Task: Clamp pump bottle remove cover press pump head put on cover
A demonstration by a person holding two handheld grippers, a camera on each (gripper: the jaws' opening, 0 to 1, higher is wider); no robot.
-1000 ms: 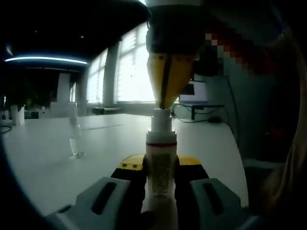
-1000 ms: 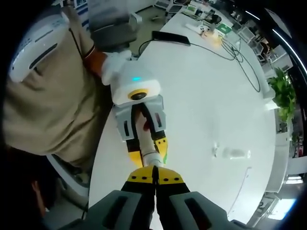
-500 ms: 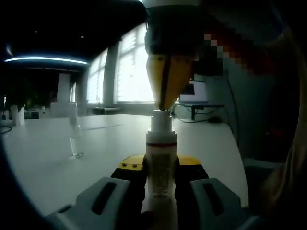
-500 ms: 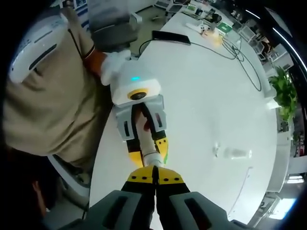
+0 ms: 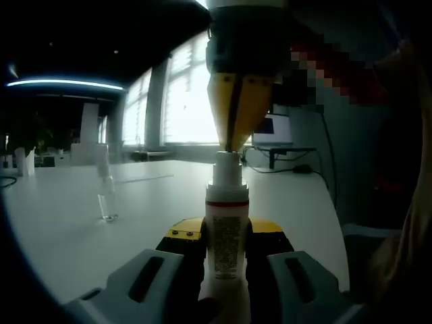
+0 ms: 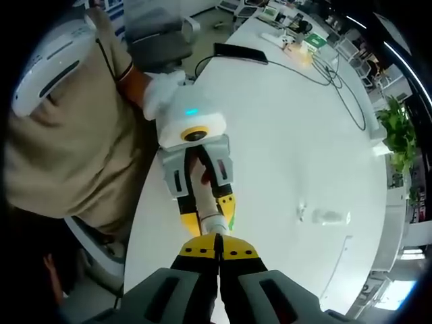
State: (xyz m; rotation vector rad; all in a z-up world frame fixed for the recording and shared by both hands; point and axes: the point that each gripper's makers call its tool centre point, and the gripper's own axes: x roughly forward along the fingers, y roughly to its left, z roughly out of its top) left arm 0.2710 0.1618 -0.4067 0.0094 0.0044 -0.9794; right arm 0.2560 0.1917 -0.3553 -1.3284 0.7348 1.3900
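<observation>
Nothing shifted; left claw (image 5: 226,270) grips bottle (image 5: 226,236), my closed right claw (image 5: 235,145) on pump (image 5: 227,165) may slip off-centre.

White table (image 6: 290,135) is carrying a clear cover (image 5: 104,192), standing upright on the bare top, well apart from everything else; in right gripper view it's showing at (image 6: 327,216). Black cables (image 6: 337,81) are lying across the far end, near small boxes (image 6: 297,40) and a black flat item (image 6: 239,52).
</observation>
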